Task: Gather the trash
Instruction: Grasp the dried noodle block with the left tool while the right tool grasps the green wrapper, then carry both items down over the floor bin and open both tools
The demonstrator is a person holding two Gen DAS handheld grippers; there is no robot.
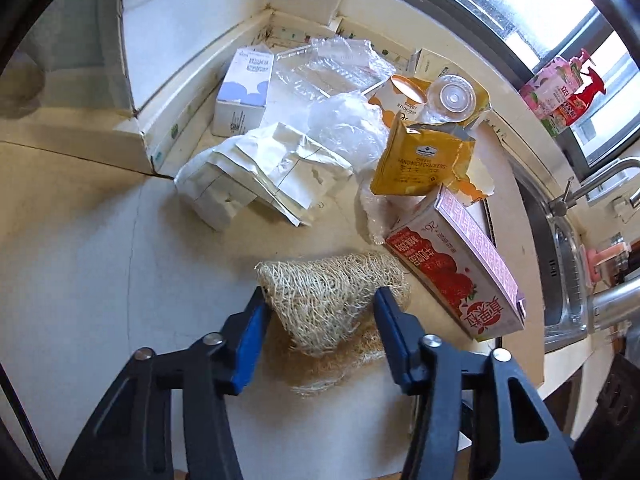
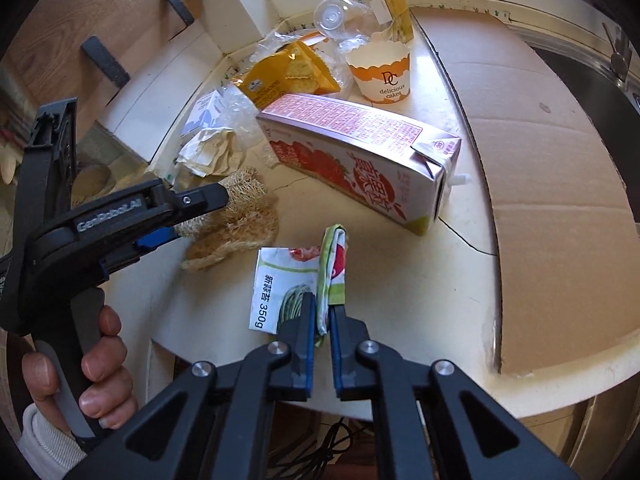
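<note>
My left gripper (image 1: pixel 320 300) is open around a tan loofah sponge (image 1: pixel 328 300) lying on the cream counter; its jaws stand on either side of it, the left pad touching. It also shows in the right wrist view (image 2: pixel 208 200) over the loofah (image 2: pixel 240 220). My right gripper (image 2: pixel 322 312) is shut on a folded green and white wrapper (image 2: pixel 332 276), held above the counter edge. A strawberry milk carton (image 1: pixel 456 272) (image 2: pixel 360 160) lies on its side just beyond.
More trash lies behind: crumpled white paper (image 1: pixel 264 168), a blue and white carton (image 1: pixel 244 88), clear plastic bags (image 1: pixel 340 76), a yellow cracker bag (image 1: pixel 420 160), a paper cake cup (image 2: pixel 380 76). A flat cardboard sheet (image 2: pixel 552 184) lies right. A steel sink (image 1: pixel 560 264) is beyond.
</note>
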